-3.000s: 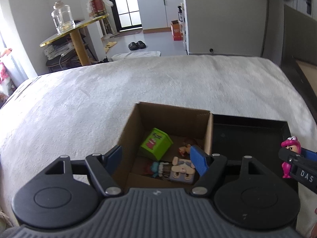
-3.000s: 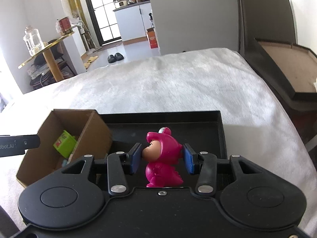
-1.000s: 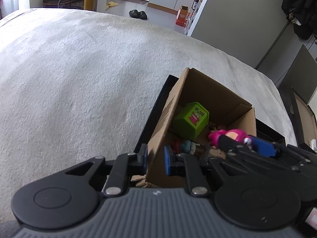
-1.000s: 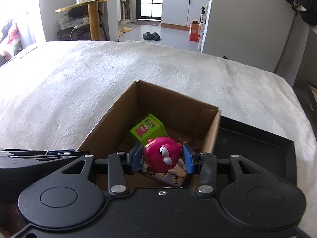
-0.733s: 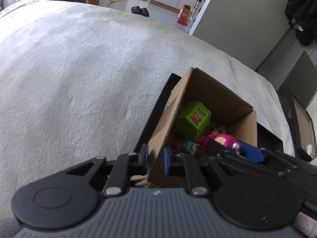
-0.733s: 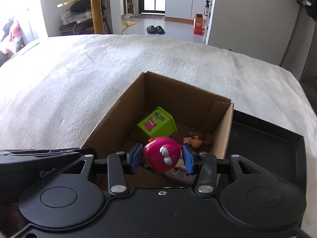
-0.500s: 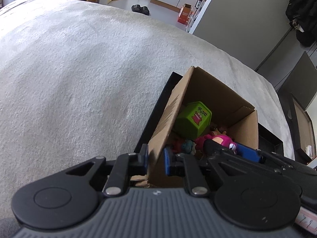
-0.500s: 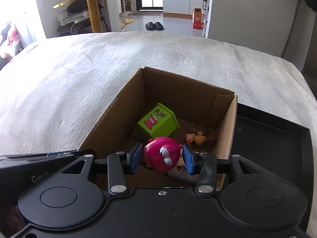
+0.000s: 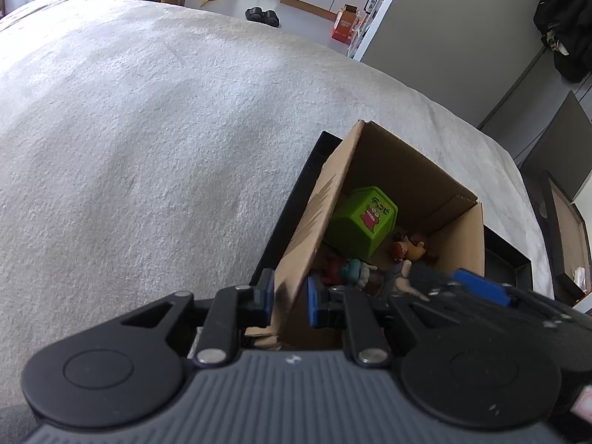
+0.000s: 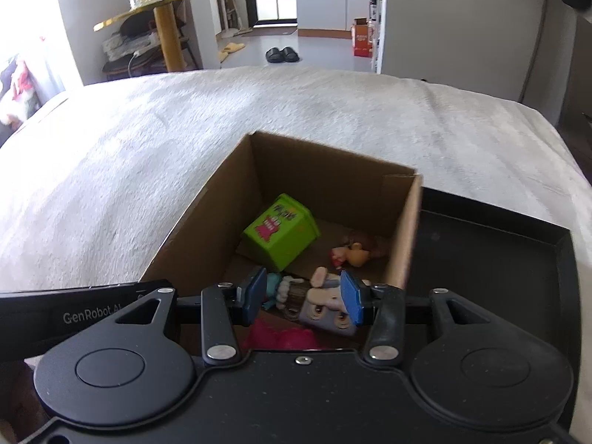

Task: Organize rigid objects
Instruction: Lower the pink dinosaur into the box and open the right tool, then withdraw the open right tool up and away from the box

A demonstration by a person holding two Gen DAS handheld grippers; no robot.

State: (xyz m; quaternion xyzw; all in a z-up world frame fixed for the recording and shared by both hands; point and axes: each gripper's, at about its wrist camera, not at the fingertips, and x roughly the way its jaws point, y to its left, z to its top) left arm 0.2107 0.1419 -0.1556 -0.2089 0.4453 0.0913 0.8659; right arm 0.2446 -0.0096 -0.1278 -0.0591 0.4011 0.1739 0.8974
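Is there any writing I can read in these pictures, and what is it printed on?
"GenRobot.AI": white letters on the side of the left gripper, seen from the right wrist camera; the last letters are partly covered, so the ending is uncertain.
Green box in the cardboard box: dark characters above a red cartoon figure on its label, too small and blurred to read.
Orange carton on the far floor: print too small to read.
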